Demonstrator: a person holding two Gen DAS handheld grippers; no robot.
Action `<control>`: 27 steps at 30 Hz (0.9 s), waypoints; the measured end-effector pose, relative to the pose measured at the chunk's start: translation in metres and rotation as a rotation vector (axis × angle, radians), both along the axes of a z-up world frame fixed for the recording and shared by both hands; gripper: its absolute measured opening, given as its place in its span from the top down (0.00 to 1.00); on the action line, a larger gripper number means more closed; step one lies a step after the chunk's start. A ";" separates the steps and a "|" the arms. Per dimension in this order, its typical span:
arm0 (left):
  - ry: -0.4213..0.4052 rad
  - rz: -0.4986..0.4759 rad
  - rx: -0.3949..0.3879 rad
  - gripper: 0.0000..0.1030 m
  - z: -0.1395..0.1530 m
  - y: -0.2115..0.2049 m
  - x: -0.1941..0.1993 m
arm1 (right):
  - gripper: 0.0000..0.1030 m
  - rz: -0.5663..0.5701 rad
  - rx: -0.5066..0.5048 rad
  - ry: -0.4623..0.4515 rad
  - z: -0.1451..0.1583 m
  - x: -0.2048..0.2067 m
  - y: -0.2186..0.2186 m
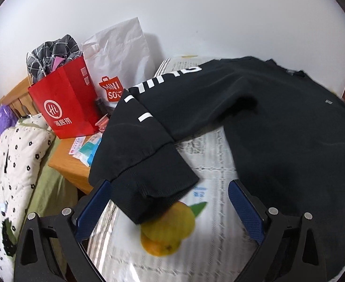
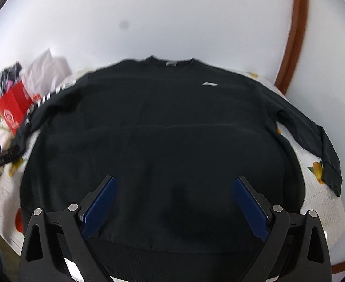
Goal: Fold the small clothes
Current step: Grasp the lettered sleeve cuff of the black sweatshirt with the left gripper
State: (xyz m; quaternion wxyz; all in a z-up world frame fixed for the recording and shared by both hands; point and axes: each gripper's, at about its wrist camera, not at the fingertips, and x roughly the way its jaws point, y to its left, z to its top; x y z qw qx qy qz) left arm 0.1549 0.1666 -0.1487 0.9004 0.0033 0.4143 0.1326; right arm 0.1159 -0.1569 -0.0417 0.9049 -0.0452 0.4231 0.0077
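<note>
A black sweatshirt (image 2: pixel 163 122) lies spread flat, front up, on a white cloth with orange fruit prints (image 2: pixel 323 202). Its left sleeve (image 1: pixel 149 145) with white lettering reaches toward the table's left edge, and the cuff lies between my left fingers. My left gripper (image 1: pixel 170 183) is open around that cuff, a little above the cloth. My right gripper (image 2: pixel 174 181) is open above the sweatshirt's lower body near the hem. The right sleeve (image 2: pixel 318 141) lies bent down at the right. The left gripper (image 2: pixel 0 157) shows in the right wrist view, at the far left.
A red paper bag (image 1: pixel 66 101) holding checked cloth and a white Miniso bag (image 1: pixel 120 56) stand on a wooden nightstand (image 1: pixel 66 159) to the left. A spotted quilt (image 1: pixel 12 159) lies on a bed beyond. A white wall is behind the table.
</note>
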 end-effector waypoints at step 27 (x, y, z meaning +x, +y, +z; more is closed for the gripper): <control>-0.044 -0.082 -0.077 0.86 0.058 -0.053 0.050 | 0.05 -0.026 0.062 -0.015 -0.008 0.006 -0.054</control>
